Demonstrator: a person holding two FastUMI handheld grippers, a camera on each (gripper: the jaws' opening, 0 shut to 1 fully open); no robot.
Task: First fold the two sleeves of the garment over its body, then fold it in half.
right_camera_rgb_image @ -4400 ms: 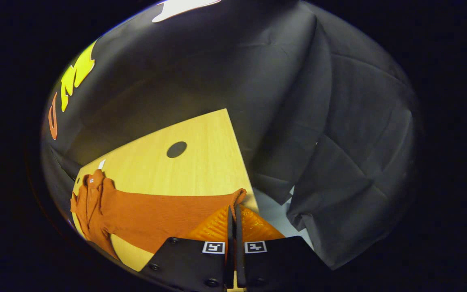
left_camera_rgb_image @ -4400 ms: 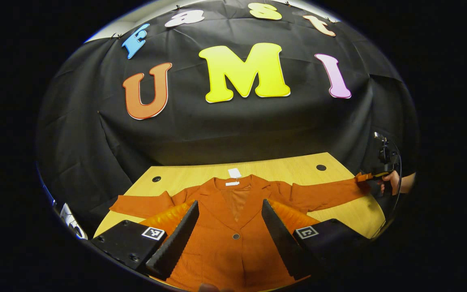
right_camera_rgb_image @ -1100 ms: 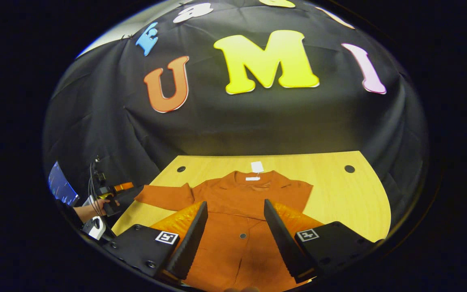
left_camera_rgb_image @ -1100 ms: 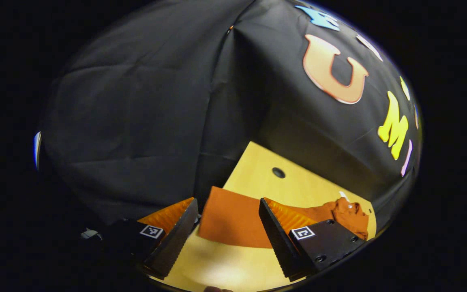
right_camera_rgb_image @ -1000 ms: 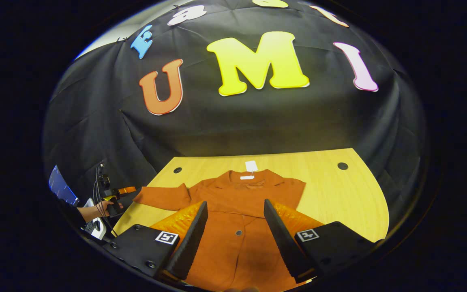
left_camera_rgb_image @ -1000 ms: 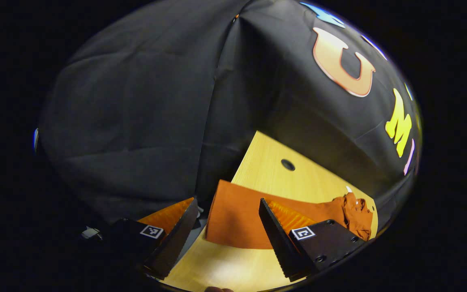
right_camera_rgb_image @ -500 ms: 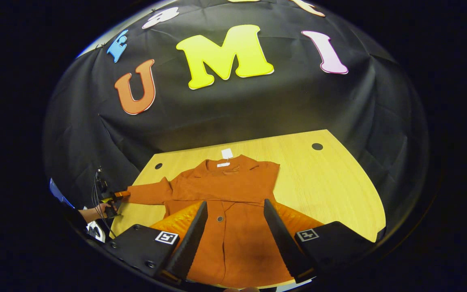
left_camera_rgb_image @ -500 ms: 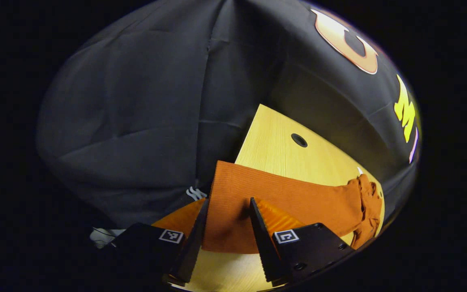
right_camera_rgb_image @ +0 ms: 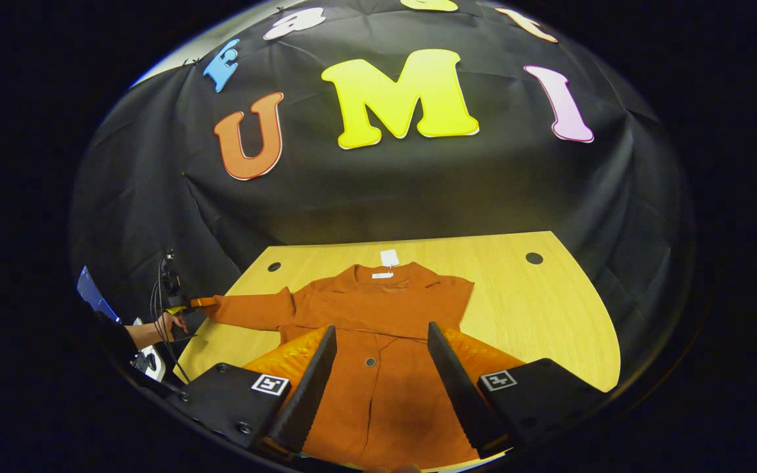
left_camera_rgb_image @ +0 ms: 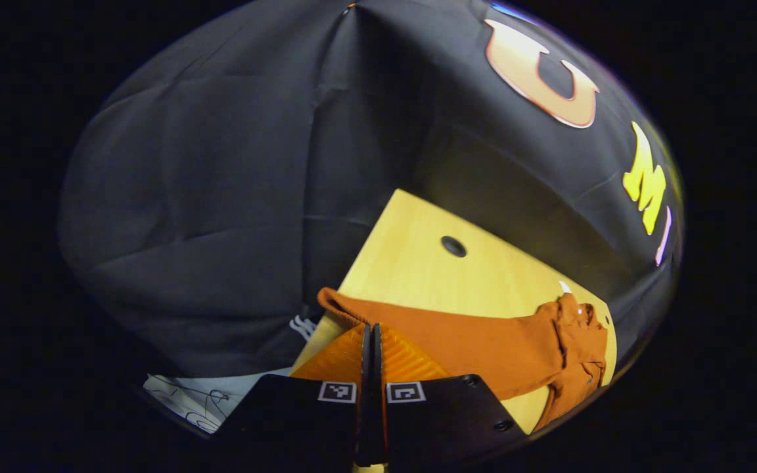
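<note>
An orange jacket (right_camera_rgb_image: 378,309) lies face up on the wooden table (right_camera_rgb_image: 536,309), collar toward the far wall. One sleeve is folded over its body. The other sleeve (left_camera_rgb_image: 477,335) stretches out to the table's side edge. My left gripper (left_camera_rgb_image: 371,326) is shut on that sleeve's cuff, whose edge curls up off the table. In the right gripper view the left gripper (right_camera_rgb_image: 189,303) shows at the far left, held by a hand (right_camera_rgb_image: 169,324). My right gripper (right_camera_rgb_image: 382,358) hovers open above the jacket's lower front, with nothing between its fingers.
A white tag (right_camera_rgb_image: 389,257) lies at the collar. Round holes (right_camera_rgb_image: 534,258) sit near the table's far corners. Cables and a screen (right_camera_rgb_image: 91,293) stand off the table's left side. Bare wood lies right of the jacket.
My left gripper closed on the outstretched sleeve's cuff, and the cuff's edge has lifted. The right gripper stays open over the jacket, its view shifting slightly.
</note>
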